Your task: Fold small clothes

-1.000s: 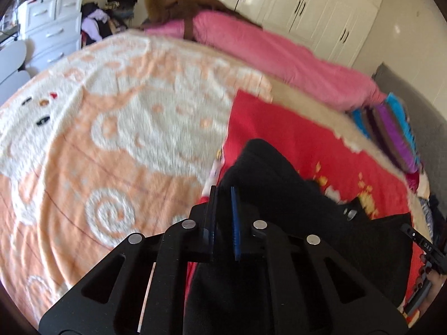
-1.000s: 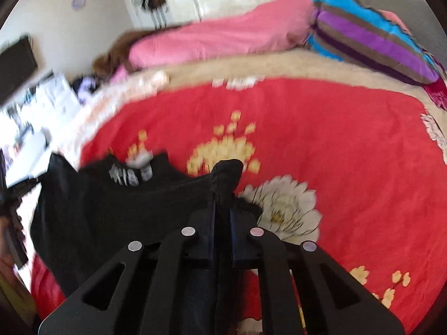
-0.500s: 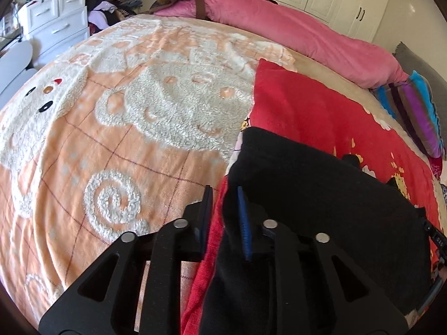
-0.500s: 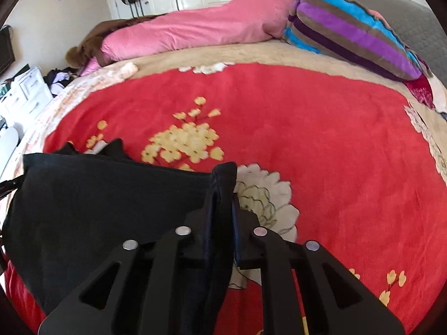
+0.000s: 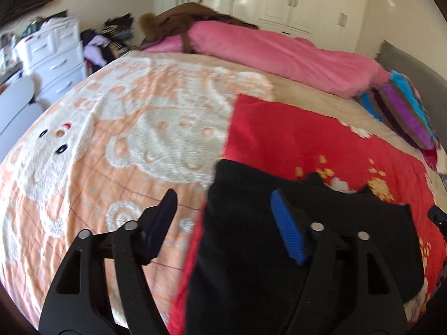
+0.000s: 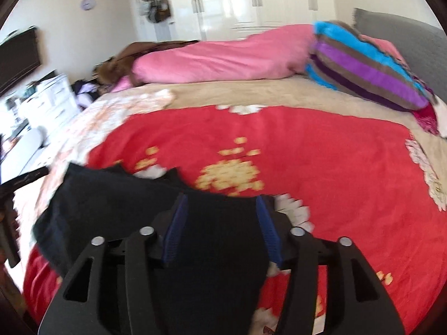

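Observation:
A small black garment [image 5: 321, 223] lies flat on the red flowered blanket [image 5: 301, 136] on the bed. It also shows in the right wrist view [image 6: 117, 198]. My left gripper [image 5: 223, 198] is open above the garment's left edge, with blue pads apart and nothing between them. My right gripper [image 6: 220, 201] is open above the garment's right part, empty. The other gripper's tip shows at the left edge of the right wrist view.
An orange and white bear blanket [image 5: 111, 139] covers the bed's left side. A pink duvet [image 5: 279, 53] and a striped pillow [image 6: 363, 67] lie at the head. White drawers [image 5: 53, 55] stand beyond the bed's left edge.
Both grippers have opened and let go of the black garment, which now lies flat on the red blanket. Both have lifted back a little.

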A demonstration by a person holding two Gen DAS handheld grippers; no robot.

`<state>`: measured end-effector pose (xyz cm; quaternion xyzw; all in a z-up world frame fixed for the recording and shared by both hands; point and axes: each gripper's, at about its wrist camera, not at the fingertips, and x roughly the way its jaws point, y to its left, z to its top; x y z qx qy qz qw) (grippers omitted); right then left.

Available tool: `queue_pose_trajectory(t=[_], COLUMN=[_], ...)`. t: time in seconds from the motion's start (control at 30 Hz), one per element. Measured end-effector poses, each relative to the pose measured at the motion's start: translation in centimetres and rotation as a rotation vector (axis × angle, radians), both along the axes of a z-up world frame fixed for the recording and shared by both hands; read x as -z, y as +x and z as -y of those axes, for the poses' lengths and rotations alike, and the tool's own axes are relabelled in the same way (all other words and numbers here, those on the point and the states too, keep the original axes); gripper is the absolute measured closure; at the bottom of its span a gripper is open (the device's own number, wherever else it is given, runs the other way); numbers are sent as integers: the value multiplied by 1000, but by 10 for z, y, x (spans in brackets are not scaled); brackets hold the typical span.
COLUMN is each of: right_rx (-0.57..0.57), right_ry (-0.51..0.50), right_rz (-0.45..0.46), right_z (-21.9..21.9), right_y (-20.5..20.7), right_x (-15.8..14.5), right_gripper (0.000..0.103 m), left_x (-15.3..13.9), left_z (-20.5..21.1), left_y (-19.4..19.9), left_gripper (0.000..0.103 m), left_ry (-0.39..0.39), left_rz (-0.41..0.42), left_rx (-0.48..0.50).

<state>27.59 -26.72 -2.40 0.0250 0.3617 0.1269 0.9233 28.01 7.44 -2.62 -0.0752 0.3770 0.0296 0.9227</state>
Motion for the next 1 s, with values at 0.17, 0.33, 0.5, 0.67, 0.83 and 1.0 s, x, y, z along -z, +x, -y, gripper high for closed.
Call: queue_pose_trajectory(t=[0.17,0.33,0.5,0.67,0.83,1.0], right_rx=[-67,-106,-114,-123,-134,-118], right_ry=[12,2,-10,-23,-35,-58], right_rz=[-41,-43,-73,-77,-91,-171], right_z=[-24,-41,-43,-51,-59,-61], right_y=[-18,-38,-66,-80,-89,-83], right_x=[-2,-5,5,9,16,40], right_gripper=[43,35,35,35,32,31], left_x=[8,8,13,17,38,64], left_z=[30,59,76,88,96,95], left_y=[-20,-36,-47,-59,-66,-66], left_gripper=[22,14,11,10,10,10], left_ry=[6,34,60,85,132,179], left_rz=[-55,-66,-88,-108,-183,-259], left_rx=[96,164,179,172,162,159])
